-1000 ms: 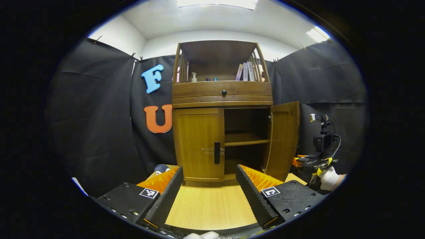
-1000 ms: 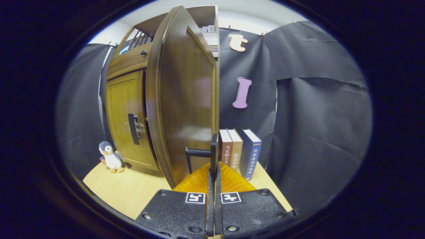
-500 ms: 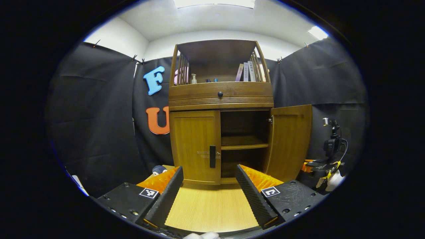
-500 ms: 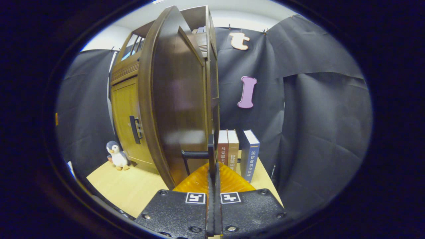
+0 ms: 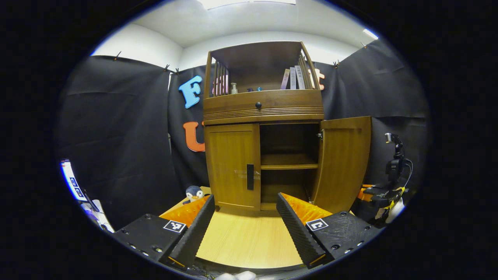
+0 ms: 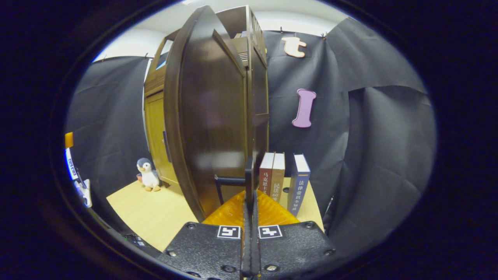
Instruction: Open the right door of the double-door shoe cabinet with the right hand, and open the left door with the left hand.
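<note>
One shelf (image 5: 288, 166) bare inside shoe cabinet (image 5: 264, 112); right door (image 5: 342, 163) open.

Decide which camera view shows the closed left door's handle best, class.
The left gripper view: it faces the left door head-on, so the dark handle stands out plainly. In the right gripper view the door is seen edge-on, its handle a thin dark sliver.

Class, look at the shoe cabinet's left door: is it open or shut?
Shut. The left door sits flush in the cabinet front, its handle facing out, while the right door is swung wide, showing the shelf.
</note>
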A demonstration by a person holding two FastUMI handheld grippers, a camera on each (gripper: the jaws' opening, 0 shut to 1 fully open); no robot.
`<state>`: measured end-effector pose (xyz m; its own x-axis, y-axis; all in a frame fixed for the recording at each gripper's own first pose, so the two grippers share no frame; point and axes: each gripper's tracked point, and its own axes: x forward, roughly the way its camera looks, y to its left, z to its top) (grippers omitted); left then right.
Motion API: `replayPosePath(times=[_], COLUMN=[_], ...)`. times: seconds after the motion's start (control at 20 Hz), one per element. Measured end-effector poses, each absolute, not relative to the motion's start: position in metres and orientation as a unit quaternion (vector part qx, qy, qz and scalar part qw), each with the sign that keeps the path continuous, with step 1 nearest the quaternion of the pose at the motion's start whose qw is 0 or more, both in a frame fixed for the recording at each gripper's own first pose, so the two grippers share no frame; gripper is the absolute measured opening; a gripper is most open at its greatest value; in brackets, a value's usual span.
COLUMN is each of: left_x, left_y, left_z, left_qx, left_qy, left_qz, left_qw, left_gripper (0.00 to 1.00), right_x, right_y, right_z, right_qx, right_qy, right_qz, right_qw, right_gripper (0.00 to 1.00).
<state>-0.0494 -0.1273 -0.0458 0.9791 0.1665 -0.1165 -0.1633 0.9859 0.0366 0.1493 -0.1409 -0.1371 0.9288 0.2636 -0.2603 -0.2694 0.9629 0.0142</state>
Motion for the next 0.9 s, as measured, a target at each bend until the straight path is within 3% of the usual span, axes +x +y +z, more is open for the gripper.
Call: replayPosePath(times=[0.2,0.3,0.45,0.5,0.6,0.65,0.75,0.9], left_x=[-0.049,-0.045,-0.034,-0.028,-0.019,-0.014,-0.003,0.016], left_y=[-0.119,-0.111,-0.100,-0.095,-0.086,-0.081,-0.064,-0.041], left_z=[-0.045,-0.049,-0.052,-0.054,-0.058,-0.057,-0.054,-0.059], left_qx=[0.024,0.023,0.020,0.019,0.012,0.012,0.022,0.035], left_qy=[0.056,0.054,0.051,0.050,0.052,0.049,0.041,0.033], left_qz=[0.090,0.087,0.071,0.062,0.042,0.034,0.024,0.008], left_qw=[0.994,0.994,0.996,0.997,0.998,0.998,0.999,0.999], left_gripper=[0.96,0.96,1.00,0.96,1.00,0.96,0.96,0.96], right_x=[0.144,0.133,0.110,0.100,0.080,0.073,0.058,0.035], right_y=[-0.148,-0.159,-0.173,-0.176,-0.174,-0.168,-0.154,-0.128], right_z=[-0.128,-0.121,-0.094,-0.082,-0.062,-0.053,-0.036,-0.023], right_qx=[0.009,0.006,-0.003,-0.007,-0.011,-0.009,-0.008,-0.005], right_qy=[0.122,0.120,0.098,0.084,0.067,0.059,0.044,0.031], right_qz=[0.123,0.111,0.078,0.062,0.035,0.027,0.010,-0.020], right_qw=[0.985,0.987,0.992,0.995,0.997,0.998,0.999,0.999], right_gripper=[0.04,0.36,0.66,0.75,0.78,0.81,0.92,0.99])
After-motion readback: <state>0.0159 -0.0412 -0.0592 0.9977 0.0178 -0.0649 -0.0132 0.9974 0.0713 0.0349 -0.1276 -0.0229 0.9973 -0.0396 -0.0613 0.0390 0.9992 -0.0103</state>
